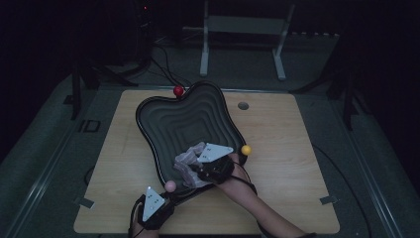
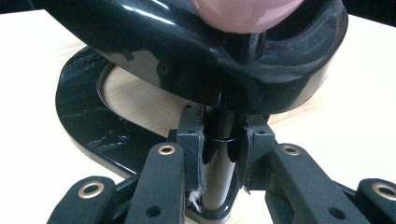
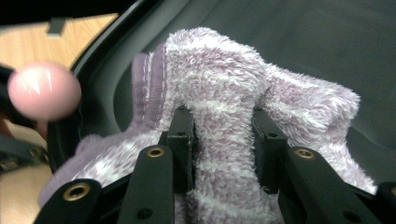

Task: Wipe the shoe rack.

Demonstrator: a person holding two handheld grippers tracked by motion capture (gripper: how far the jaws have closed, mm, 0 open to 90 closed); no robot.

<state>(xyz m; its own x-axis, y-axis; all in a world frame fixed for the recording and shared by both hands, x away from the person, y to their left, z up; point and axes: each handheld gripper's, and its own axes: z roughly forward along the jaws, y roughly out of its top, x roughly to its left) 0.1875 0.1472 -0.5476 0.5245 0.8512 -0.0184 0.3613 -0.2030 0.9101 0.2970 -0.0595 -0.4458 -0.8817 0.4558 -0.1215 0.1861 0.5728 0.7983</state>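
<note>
- The left gripper (image 1: 166, 194) has its fingers (image 2: 190, 140) pinching a black post (image 2: 219, 163) under the near rim of the wavy black tray (image 1: 148, 114), just below a pink ball (image 1: 170, 186); this looks like steadying the tray on the worktop (image 1: 287, 163).
- The right gripper (image 1: 195, 166) has its fingers (image 3: 182, 140) clamped on a fold of the fluffy lilac striped cloth (image 3: 219, 93).
- The cloth lies inside the tray, at its near end.
- Judged from this, the grasp is done; whether the cloth is being placed in or taken out, I cannot tell.
</note>
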